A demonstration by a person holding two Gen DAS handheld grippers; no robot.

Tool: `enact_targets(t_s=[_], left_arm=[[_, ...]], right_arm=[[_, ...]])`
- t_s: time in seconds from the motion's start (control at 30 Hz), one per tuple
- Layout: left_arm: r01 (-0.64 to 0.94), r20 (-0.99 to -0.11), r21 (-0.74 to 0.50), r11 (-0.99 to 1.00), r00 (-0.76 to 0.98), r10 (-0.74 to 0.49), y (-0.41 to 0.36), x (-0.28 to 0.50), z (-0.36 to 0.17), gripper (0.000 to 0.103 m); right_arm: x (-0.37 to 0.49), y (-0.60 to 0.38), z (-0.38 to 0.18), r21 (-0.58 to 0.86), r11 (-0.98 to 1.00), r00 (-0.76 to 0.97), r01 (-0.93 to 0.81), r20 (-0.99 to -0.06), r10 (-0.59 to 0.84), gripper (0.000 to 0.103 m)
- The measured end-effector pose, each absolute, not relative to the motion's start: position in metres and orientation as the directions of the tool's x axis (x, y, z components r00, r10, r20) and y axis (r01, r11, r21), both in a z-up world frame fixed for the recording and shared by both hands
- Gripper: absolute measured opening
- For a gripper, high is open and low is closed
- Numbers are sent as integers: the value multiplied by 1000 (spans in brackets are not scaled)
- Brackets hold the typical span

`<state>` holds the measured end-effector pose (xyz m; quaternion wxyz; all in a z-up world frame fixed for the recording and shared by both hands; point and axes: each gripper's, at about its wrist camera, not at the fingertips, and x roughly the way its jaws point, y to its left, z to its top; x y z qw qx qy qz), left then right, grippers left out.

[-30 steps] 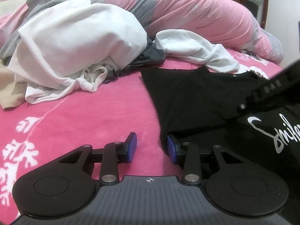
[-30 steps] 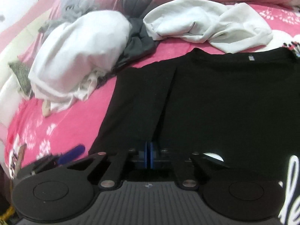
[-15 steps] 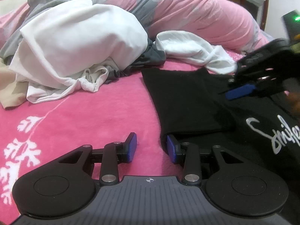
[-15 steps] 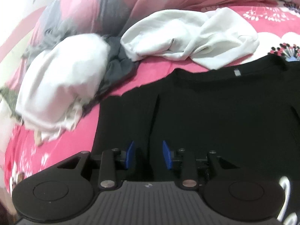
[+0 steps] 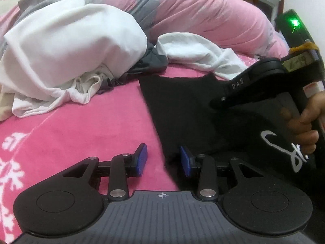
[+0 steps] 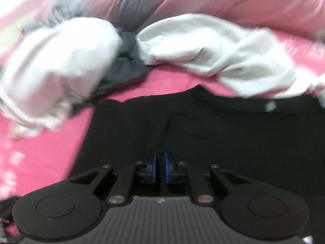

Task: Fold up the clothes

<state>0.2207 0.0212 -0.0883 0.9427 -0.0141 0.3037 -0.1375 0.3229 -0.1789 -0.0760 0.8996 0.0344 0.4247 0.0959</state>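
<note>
On a pink bed (image 5: 85,126), the black shirt (image 5: 182,105) lies flat; the right gripper (image 6: 159,169), blurred, seems pinched on its fold; the left gripper (image 5: 163,160) gapes at the shirt's edge; best to lift evenly.

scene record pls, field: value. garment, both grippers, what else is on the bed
garment: black shirt, spread on pink bedsheet, white lettering at right
left gripper: open, low at the shirt's left edge, nothing between pads
right gripper: pads nearly together over the shirt; cloth between them cannot be told, view blurred
hand: holds the right gripper's handle
other clothes: large white pile, dark grey garment, smaller white garment, all beyond the shirt
background: rolled pink and grey duvet
</note>
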Motion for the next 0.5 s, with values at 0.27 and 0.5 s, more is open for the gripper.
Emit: enact_targets(t_s=[0.27,0.5], left_arm=[[237,-597,-101,966,762,-249,22,221,-95,37],[235,-605,-101,967,757,-248,22,223,-97,37]], right_arm=[[324,-191,-61,202,973,658,-113,-719,226,10],[327,-176,-81,23,990,650,-142,-752,110,8]])
